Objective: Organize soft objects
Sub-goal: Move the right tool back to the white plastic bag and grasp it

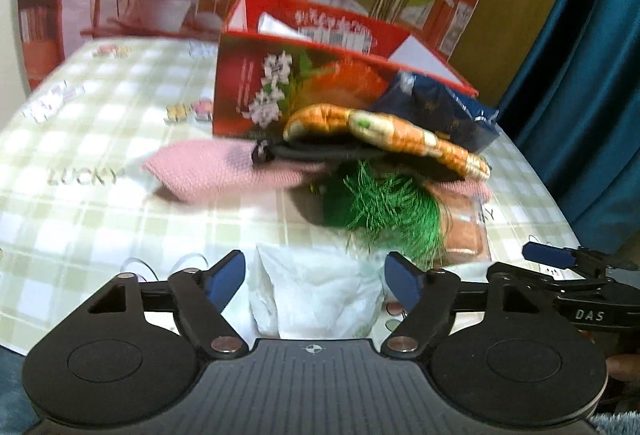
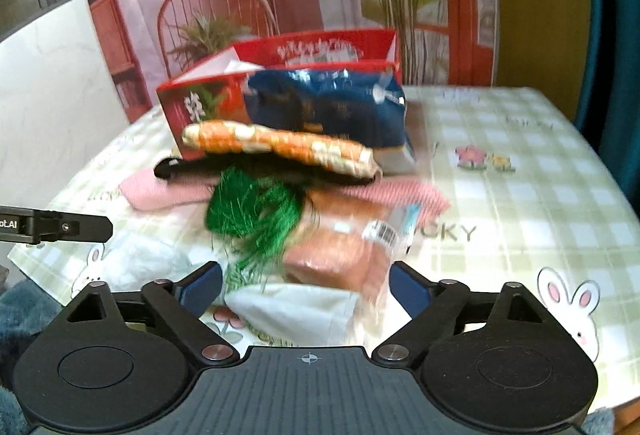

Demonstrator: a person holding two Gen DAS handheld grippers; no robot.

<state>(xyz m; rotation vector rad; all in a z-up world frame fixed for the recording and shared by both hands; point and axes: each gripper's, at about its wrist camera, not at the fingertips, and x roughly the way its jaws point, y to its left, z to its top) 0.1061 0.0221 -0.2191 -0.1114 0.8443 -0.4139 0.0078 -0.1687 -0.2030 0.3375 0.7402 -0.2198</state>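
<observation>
A pile of soft things lies on the checked tablecloth [image 1: 80, 139] in front of a red open box [image 1: 280, 75]: an orange-and-white padded mitt [image 1: 380, 131] on a black cloth, a pink knitted cloth [image 1: 224, 171], a green tassel [image 1: 384, 211], an orange packet [image 1: 464, 231], a blue packet [image 1: 444, 111] and a white bag [image 1: 316, 295]. My left gripper [image 1: 316, 279] is open with the white bag between its fingers. My right gripper [image 2: 306, 287] is open over a white cloth [image 2: 292, 309], near the orange packet [image 2: 340, 247] and tassel [image 2: 252, 215].
The red box [image 2: 208, 103] holds white paper. A printed backdrop with plants and a chair stands behind the table. A teal curtain [image 1: 592, 75] hangs at the right. The right gripper shows at the right of the left wrist view [image 1: 560, 267].
</observation>
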